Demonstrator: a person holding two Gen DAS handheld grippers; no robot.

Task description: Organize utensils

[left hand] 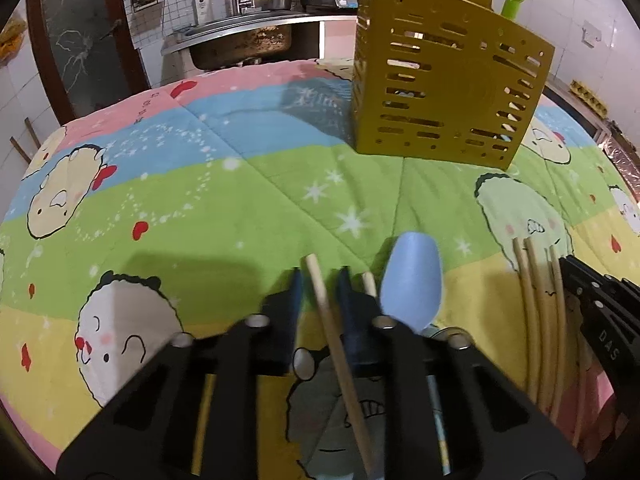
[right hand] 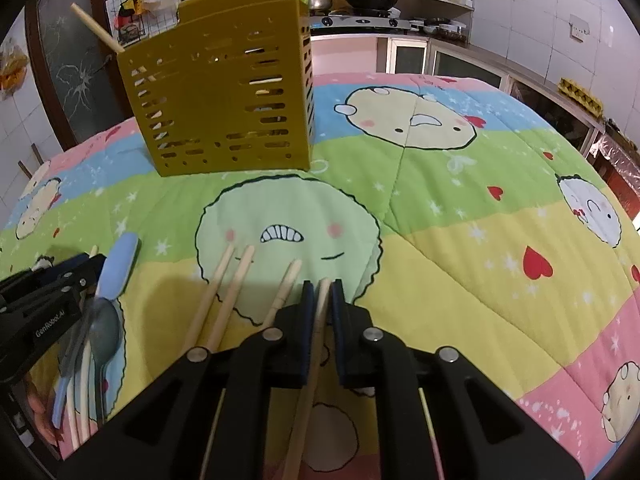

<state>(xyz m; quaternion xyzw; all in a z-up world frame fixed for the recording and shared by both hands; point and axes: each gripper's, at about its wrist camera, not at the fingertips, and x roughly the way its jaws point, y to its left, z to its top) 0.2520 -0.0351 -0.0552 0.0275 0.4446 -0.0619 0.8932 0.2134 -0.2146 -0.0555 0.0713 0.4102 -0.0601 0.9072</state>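
Two hand-held grippers over a cartoon-print quilt (right hand: 460, 240).

Left gripper (left hand: 319, 280): jaws nearly pressed together, pinching one wooden chopstick (left hand: 336, 344) that runs between the blue pads, tip pointing toward the holder. Seen from the right wrist view, it sits at the far left edge (right hand: 90, 260).

Right gripper (right hand: 323, 288): jaws nearly together, pinching one wooden chopstick (right hand: 316, 336) lengthwise between its pads.

Loose on the quilt:
- Three wooden chopsticks (right hand: 224, 292), side by side, just left of the right gripper, tips on the green cartoon face.
- One light-blue spatula (left hand: 408, 280), just beside the left gripper.
- One metal spoon (right hand: 106, 336), bowl lying close against the spatula's handle.
- At least one further chopstick tip (left hand: 369, 283) between the left gripper and the spatula; exact count under the gripper cannot be told.

Yellow slotted utensil holder (right hand: 216, 96): one, upright at the far side of the quilt, well apart from both grippers. One chopstick (right hand: 96, 28) leans out of its top; pale shapes show through the slots, count unclear.
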